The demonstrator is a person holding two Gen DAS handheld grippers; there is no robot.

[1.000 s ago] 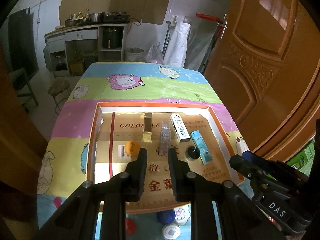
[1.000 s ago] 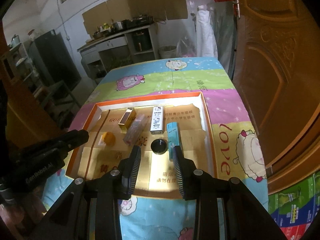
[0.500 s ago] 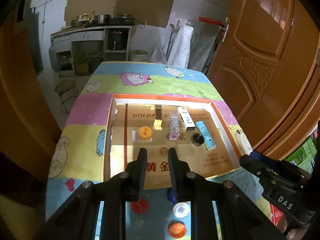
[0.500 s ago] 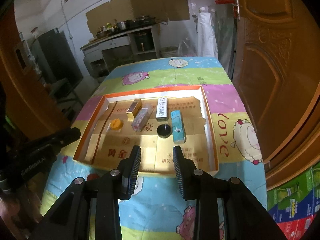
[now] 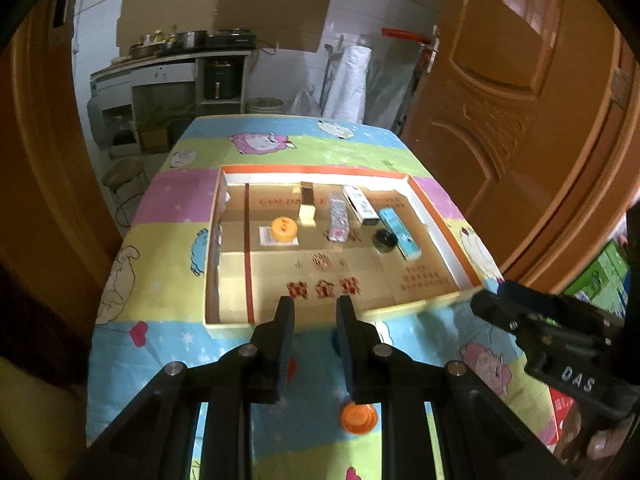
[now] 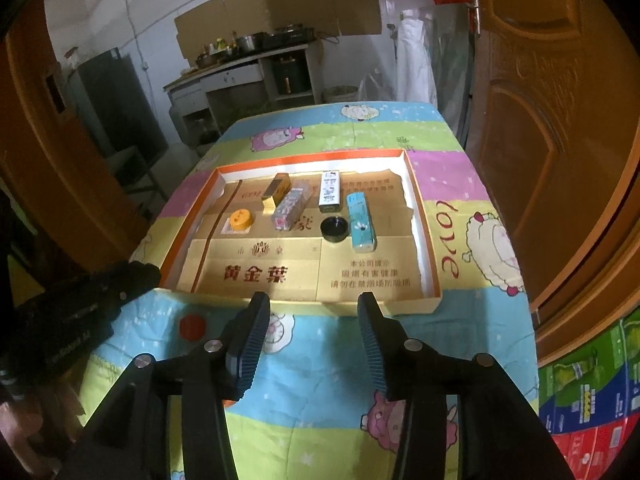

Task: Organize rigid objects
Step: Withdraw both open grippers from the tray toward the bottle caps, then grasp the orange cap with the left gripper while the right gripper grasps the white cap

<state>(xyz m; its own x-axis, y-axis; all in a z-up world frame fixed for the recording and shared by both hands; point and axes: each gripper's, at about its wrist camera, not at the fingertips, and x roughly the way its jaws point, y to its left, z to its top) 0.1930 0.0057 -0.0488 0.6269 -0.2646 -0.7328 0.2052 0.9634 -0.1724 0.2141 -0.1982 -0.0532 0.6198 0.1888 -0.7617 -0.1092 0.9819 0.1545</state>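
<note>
A shallow cardboard tray with an orange rim lies on the desk, which is covered by a bright cartoon-sheep cloth. Inside the tray, toward its far half, the sorted things lie in a loose row: an orange round lid at the left, a gold and brown small box, a clear patterned packet just beside it, a white slim box, a black round cap and a light blue carton just right of the cap.

The left claw hovers over the near edge of the tray with its jaws drawn close together and nothing between them. Under it on the cloth lie an orange bottle cap and, half hidden by the fingers, a blue cap.

The right claw hangs over the cloth just short of the tray's near wall; its jaws are opening and stand apart with nothing between them. A red disc lies on the cloth to its left.
</note>
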